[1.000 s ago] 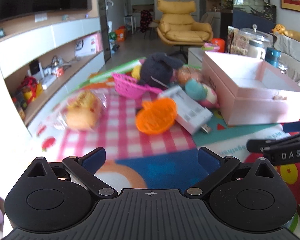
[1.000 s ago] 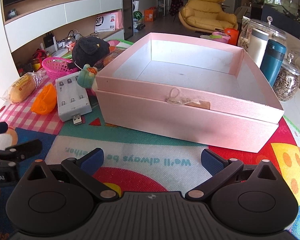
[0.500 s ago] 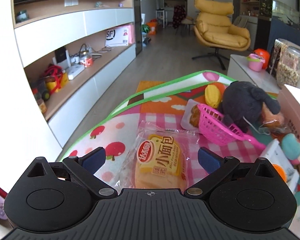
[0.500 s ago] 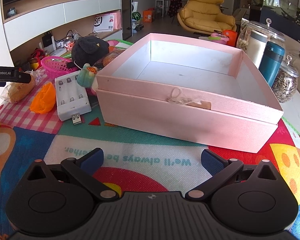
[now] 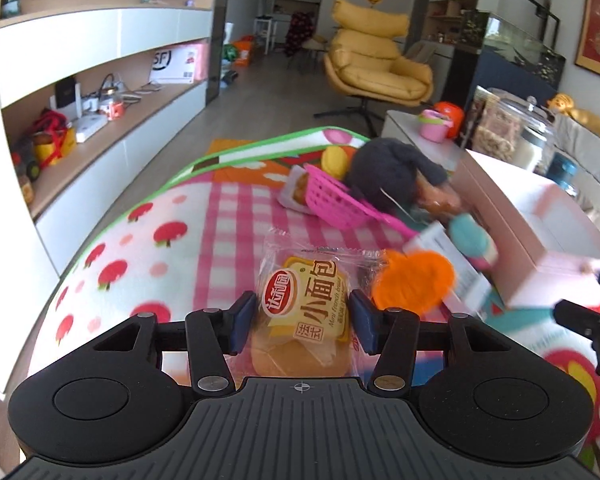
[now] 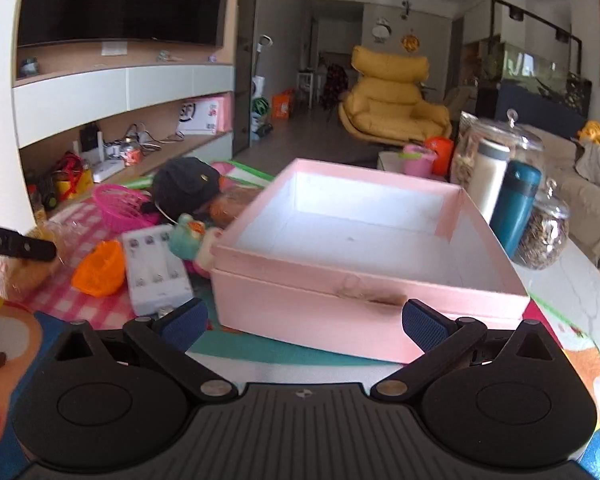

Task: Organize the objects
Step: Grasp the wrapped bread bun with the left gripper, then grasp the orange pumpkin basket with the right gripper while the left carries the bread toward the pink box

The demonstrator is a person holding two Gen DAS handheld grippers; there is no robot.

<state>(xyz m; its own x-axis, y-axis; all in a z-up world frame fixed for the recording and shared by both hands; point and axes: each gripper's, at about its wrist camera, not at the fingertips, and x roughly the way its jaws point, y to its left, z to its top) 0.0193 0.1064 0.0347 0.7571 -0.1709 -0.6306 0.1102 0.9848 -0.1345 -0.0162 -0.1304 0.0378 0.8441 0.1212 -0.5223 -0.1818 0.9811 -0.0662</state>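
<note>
My left gripper (image 5: pixel 302 322) is shut on a wrapped mini French bread (image 5: pixel 305 312), its blue pads pressing both sides of the packet. The bread also shows at the far left of the right wrist view (image 6: pixel 28 268). An open pink box (image 6: pixel 364 264) stands empty on the mat, right in front of my right gripper (image 6: pixel 302 320), which is open and empty. In the left wrist view the box (image 5: pixel 540 232) is at the right. An orange basket (image 5: pixel 414 280), white battery charger (image 6: pixel 156 268), pink basket (image 5: pixel 332 204), dark plush toy (image 5: pixel 392 172) and teal figure (image 6: pixel 188 236) lie between them.
The colourful mat (image 5: pixel 172 240) covers the table, whose left edge drops off toward wall shelves (image 5: pixel 100 128). Glass jars (image 6: pixel 540 236), a white flask (image 6: pixel 490 178) and a teal flask (image 6: pixel 516 204) stand right of the box. A yellow armchair (image 6: pixel 392 112) is far behind.
My left gripper swung left to the bread and closed on it, then turned back a little rightward. The right gripper has risen and tilted up, staying open.
</note>
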